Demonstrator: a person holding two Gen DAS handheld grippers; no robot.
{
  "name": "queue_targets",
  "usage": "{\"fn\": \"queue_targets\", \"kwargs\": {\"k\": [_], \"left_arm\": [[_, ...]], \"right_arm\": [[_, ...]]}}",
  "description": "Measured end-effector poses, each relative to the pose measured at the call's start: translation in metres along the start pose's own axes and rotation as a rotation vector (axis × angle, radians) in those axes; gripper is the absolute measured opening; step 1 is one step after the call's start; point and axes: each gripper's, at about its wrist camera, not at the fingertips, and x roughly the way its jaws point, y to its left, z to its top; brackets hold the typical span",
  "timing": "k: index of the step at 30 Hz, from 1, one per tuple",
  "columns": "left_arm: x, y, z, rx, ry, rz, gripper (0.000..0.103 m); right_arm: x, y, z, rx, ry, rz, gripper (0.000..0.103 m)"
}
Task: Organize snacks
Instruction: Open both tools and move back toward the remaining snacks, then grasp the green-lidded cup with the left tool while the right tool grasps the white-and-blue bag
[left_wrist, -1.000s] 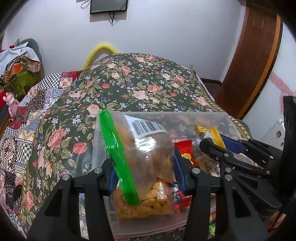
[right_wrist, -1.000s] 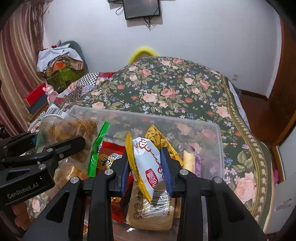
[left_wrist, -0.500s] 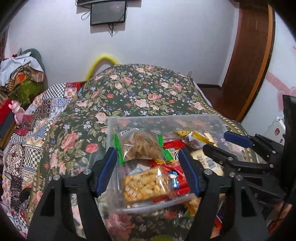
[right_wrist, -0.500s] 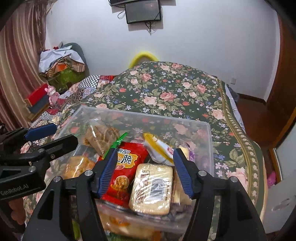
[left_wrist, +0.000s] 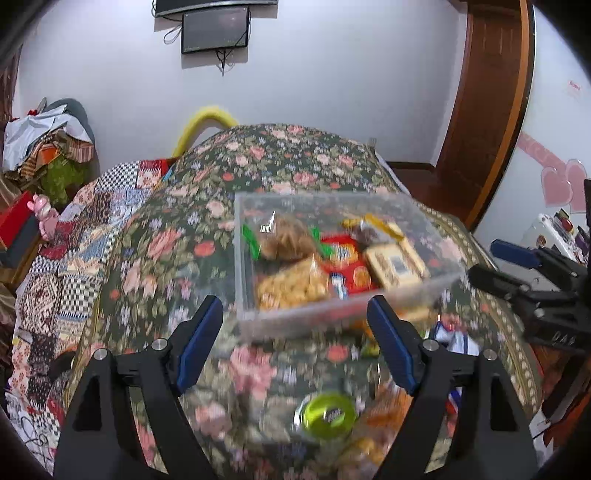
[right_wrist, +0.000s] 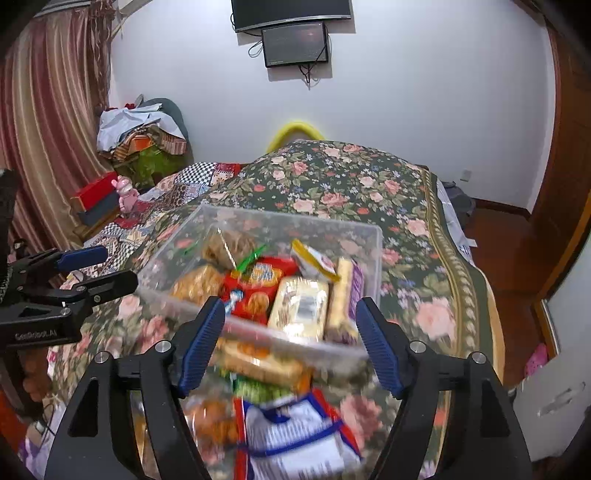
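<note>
Snack packets gathered in a clear rectangular plastic bin (left_wrist: 347, 317) set on a dark floral bedspread (left_wrist: 280, 162). Inside, seen through the near wall: a clear bag of brown pieces with green seals (left_wrist: 286, 240) at the far left, a clear bag of golden puffs (left_wrist: 293, 282) in front of it, a red printed packet (left_wrist: 345, 264) in the middle, a pale wrapped biscuit block (left_wrist: 393, 264) to the right, and a yellow-edged white sachet (right_wrist: 314, 260) propped at the back. Purple-and-cream bar (right_wrist: 345, 291) lying against the bin's right wall.

Left gripper (left_wrist: 295, 343) spread wide, blue pads (left_wrist: 199, 343) apart and holding nothing, poised just short of the bin's near-left corner. Right gripper (right_wrist: 291, 343) likewise spread wide and empty, near wall of the bin lying between its blue pads (right_wrist: 376, 347).

Loose items on the bedspread on the near side of the bin, between bin and grippers: a lime-green round lid (left_wrist: 328, 413), a blue-and-white printed packet (right_wrist: 295, 439), orange wrapped snacks (right_wrist: 258, 362), all blurred. Green wrapper partly tucked under them; kind cannot be told.

Surroundings: patchwork checked quilt (left_wrist: 62, 273) left of the bedspread, pile of folded clothes (right_wrist: 144, 140) by a striped curtain (right_wrist: 44, 122), pink toy figure (right_wrist: 127, 192) near red boxes, dark wall-mounted screen (right_wrist: 295, 42), yellow curved tube (left_wrist: 205, 123) behind the bed, brown wooden door (left_wrist: 484, 99) at right.
</note>
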Motion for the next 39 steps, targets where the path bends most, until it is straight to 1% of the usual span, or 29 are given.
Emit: {"fn": "queue_targets", "kwargs": {"k": [3, 6, 11, 16, 20, 25, 28, 31, 33, 34, 35, 36, 39], "left_arm": [[-0.003, 0.004, -0.017, -0.002, 0.035, 0.004, 0.081], [-0.004, 0.008, -0.035, -0.006, 0.070, 0.009, 0.081], [-0.004, 0.015, -0.063, -0.012, 0.126, 0.010, 0.081], [0.002, 0.016, -0.085, -0.014, 0.180, 0.000, 0.081], [0.007, 0.009, -0.092, -0.001, 0.199, -0.021, 0.081], [0.021, -0.006, -0.091, 0.028, 0.206, -0.033, 0.081], [0.030, -0.011, -0.089, 0.028, 0.206, -0.032, 0.080], [0.039, -0.013, -0.088, 0.019, 0.211, -0.052, 0.071], [0.044, -0.014, -0.088, 0.010, 0.215, -0.074, 0.061], [0.046, -0.015, -0.089, 0.009, 0.216, -0.079, 0.058], [0.048, -0.016, -0.089, 0.008, 0.216, -0.083, 0.052], [0.049, -0.016, -0.089, 0.004, 0.215, -0.090, 0.049], [0.051, -0.016, -0.089, -0.004, 0.201, -0.088, 0.049]], "right_arm": [[-0.006, -0.001, -0.014, 0.003, 0.018, 0.005, 0.073], [-0.011, -0.002, -0.029, 0.010, 0.039, 0.005, 0.079], [-0.012, -0.004, -0.055, 0.025, 0.087, -0.005, 0.084], [-0.006, -0.002, -0.076, 0.025, 0.147, -0.011, 0.084], [0.003, -0.002, -0.088, 0.020, 0.193, -0.013, 0.084], [0.017, -0.006, -0.091, 0.022, 0.224, -0.017, 0.084], [0.024, -0.010, -0.091, 0.023, 0.237, -0.017, 0.084], [0.030, -0.014, -0.090, 0.021, 0.244, -0.011, 0.087], [0.033, -0.015, -0.090, 0.023, 0.246, -0.009, 0.088], [0.035, -0.017, -0.090, 0.028, 0.245, -0.005, 0.088], [0.037, -0.018, -0.092, 0.039, 0.243, 0.000, 0.088], [0.038, -0.020, -0.093, 0.052, 0.238, 0.004, 0.090], [0.040, -0.022, -0.094, 0.075, 0.233, 0.008, 0.095]]}}
